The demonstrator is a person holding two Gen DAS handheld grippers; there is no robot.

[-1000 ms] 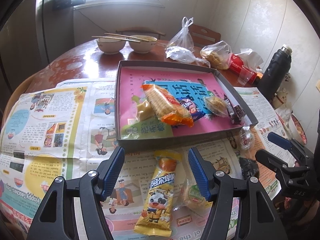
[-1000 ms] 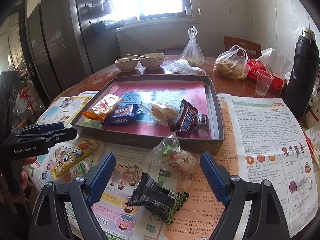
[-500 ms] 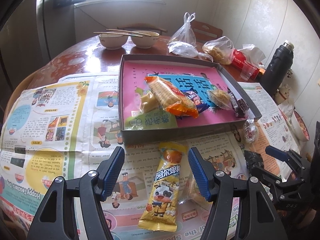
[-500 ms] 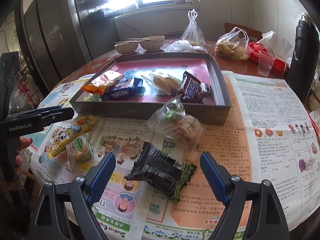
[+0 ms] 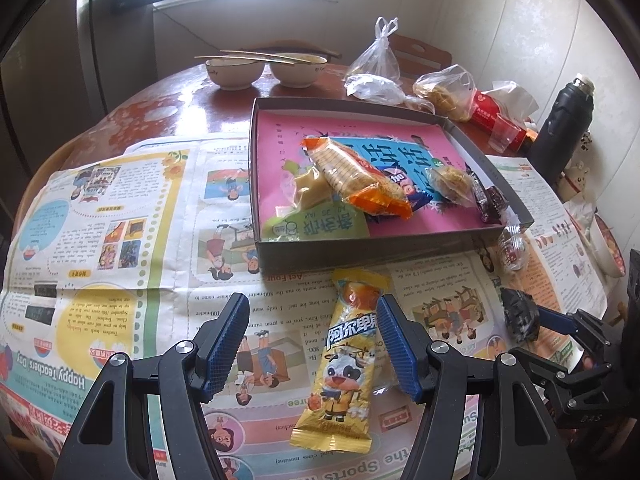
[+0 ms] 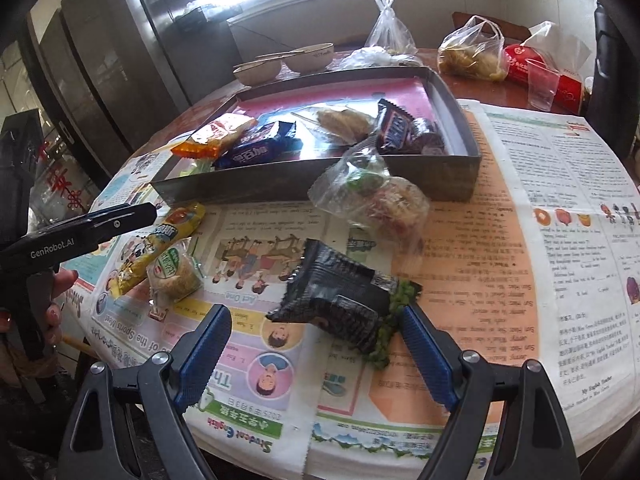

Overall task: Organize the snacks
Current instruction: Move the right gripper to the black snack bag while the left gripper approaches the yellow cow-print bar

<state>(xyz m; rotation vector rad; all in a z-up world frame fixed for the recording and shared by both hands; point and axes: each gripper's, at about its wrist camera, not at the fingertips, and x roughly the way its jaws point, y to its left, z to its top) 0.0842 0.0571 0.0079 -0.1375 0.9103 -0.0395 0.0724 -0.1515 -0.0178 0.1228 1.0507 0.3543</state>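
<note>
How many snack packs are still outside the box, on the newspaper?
4: the yellow cow pack by the left gripper, a small green-label pack beside it, the black pack by the right gripper, a clear bag against the box.

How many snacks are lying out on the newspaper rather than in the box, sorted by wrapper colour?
Yellow: 1, the yellow packet
Black: 1, the black packet
Clear: 2, the small clear packet and the large clear packet
Total: 4
</note>
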